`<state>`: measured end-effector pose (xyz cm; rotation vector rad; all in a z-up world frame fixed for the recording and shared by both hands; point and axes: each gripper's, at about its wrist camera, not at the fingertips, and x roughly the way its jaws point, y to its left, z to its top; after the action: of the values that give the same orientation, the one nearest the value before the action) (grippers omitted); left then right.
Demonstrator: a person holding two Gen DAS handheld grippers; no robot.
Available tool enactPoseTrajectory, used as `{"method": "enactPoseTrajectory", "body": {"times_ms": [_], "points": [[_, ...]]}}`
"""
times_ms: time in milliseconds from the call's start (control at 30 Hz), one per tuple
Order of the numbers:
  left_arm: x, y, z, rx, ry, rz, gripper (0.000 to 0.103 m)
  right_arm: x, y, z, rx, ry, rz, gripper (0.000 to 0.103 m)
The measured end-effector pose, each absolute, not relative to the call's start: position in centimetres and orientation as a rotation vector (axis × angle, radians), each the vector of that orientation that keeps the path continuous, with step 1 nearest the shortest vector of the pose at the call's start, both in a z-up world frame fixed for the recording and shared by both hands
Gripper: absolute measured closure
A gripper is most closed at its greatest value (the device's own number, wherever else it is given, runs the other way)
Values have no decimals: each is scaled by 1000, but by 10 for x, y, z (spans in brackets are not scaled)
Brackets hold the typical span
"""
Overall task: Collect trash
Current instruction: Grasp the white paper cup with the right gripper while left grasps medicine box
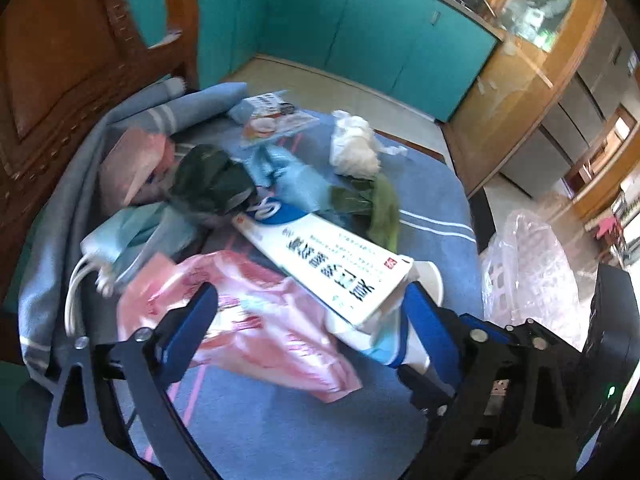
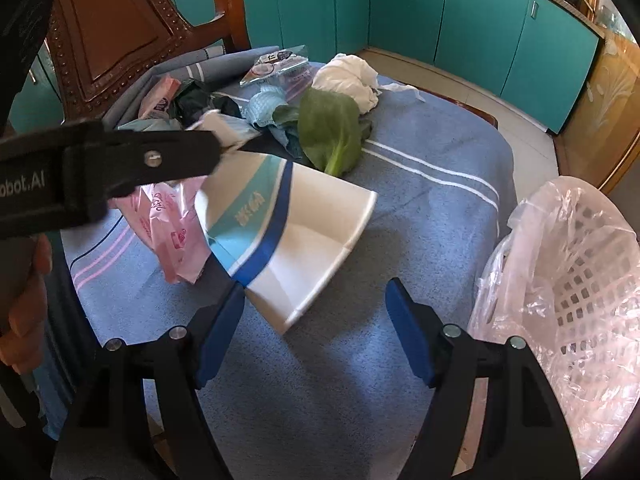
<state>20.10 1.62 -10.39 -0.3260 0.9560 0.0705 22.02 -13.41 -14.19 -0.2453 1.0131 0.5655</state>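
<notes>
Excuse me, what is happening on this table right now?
A person with a gripper in each hand is clearing trash from a table under a blue cloth. The left gripper hangs open over a pink plastic bag, beside a white and blue carton. The right gripper is open and empty, near that carton's end. A lined basket waits at the table edge. A green leaf, crumpled tissue and wrappers remain.

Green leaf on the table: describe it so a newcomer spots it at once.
Start at the blue striped cloth covering the table, beside the bag-lined basket. In the trash pile at its middle, the green leaf lies flat just in front of the crumpled white tissue. It is the only plant matter; everything around it is paper or plastic.
</notes>
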Motion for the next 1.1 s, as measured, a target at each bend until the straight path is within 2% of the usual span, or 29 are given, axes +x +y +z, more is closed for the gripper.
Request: {"method": "enactPoseTrajectory", "body": {"times_ms": [200, 267, 333, 500, 800, 867, 933, 1033, 1100], "points": [[174, 38, -112, -293, 968, 136, 13, 219, -134, -133, -229, 950, 578, 31], [162, 50, -117, -290, 978, 190, 13, 219, -133, -128, -232, 918, 585, 27], [153, 63, -117, -325, 981, 203, 13, 216, -127, -122, -282, 868, 587, 17], [145, 75, -106, -348, 951, 192, 13, 216, -92, -118, -554, 765, 644, 10], [175, 63, -95, -368, 943, 120, 9, 237, -68, -153, -651, 897, 731, 11], [188, 59, -97, -376, 954, 100, 9, 238, -70, -153, -614, 929, 741, 26], [203, 57, -102, -398, 971, 80, 7, 243, -79, -152, -543, 983, 745, 55], [222, 53, -111, -392, 1014, 84, 7, 242, -92, -151, -464, 1014, 762, 69], [227, 54, -114, -402, 1019, 90, 7, 241, -100, -150, -412, 1034, 759, 69]]}}
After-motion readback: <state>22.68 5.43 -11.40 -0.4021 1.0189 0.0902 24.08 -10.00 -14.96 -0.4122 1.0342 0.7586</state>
